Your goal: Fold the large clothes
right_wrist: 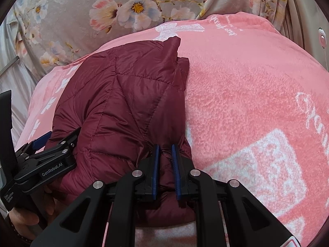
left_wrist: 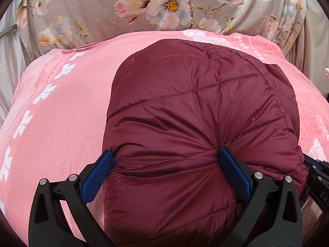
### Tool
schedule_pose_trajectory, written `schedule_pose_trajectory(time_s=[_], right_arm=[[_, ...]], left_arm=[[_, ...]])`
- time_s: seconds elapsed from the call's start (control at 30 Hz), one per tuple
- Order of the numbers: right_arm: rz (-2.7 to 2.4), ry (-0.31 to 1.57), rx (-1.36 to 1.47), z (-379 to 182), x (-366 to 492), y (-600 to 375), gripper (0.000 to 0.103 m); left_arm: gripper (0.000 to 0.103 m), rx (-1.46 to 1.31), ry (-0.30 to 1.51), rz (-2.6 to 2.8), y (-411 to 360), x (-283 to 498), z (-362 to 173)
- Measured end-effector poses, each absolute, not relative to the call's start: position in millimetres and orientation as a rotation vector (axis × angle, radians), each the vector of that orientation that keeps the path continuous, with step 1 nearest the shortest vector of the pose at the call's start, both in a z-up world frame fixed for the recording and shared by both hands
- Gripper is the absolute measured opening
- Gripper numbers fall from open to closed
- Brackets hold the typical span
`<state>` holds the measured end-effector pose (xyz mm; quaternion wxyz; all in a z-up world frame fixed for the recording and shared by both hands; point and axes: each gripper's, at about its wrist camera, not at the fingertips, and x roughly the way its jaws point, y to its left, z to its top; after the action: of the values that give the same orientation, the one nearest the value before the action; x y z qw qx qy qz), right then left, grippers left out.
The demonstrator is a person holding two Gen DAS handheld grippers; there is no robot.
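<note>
A dark red quilted puffer jacket (left_wrist: 195,107) lies folded into a compact bundle on a pink fleece blanket (left_wrist: 61,113). My left gripper (left_wrist: 166,156) is wide open, its blue pads (left_wrist: 96,175) straddling the near left part of the bundle. In the right wrist view the jacket (right_wrist: 123,103) sits to the left. My right gripper (right_wrist: 165,150) is nearly closed, pinching a fold of the jacket's near right edge. The left gripper (right_wrist: 49,144) shows at the left edge of that view, against the jacket's side.
The pink blanket (right_wrist: 246,103) with white prints covers the bed. A grey floral sheet (left_wrist: 144,6) lies beyond it, and grey fabric hangs at the far right (right_wrist: 277,6). A small white fitting (right_wrist: 322,39) sits on the wall at the right.
</note>
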<state>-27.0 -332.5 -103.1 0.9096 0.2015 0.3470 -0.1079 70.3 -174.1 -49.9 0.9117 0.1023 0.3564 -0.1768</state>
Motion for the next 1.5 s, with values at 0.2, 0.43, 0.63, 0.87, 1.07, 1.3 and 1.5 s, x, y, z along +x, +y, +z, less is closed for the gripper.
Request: schedule_pose_trajectory(time_s=[0.2,0.43,0.63,0.87,1.07,1.3,1.5], right_arm=[[-0.199,0.737,0.475,-88,-38,-343,0.018],[-0.117,0.673,0.673,-60,-13,-388,0.076],[-0.035,0.766,0.879,-92,39,-407,0.076],[0.022,0.736,0.944,-103,54,-400,0.069],[0.056,0.686,0.87,-82,42,-392,0.025],[0.016,0.548,0.717,-26,10,-374,0.02],[0.015,0.39,0.58,37,2,-353,0.02]], left_arm=[[0.098,0.112,0.869,-0.428,-140,80,-35],[0.098,-0.248,1.045,-0.483,-88,142,-31],[0.098,-0.425,1.178,-0.574,-99,177,-57],[0.098,-0.352,1.158,-0.588,-124,179,-55],[0.074,-0.235,1.054,-0.6,-133,165,-31],[0.053,-0.129,0.843,-0.738,-135,138,37],[0.054,-0.027,0.619,-0.774,-126,117,97]])
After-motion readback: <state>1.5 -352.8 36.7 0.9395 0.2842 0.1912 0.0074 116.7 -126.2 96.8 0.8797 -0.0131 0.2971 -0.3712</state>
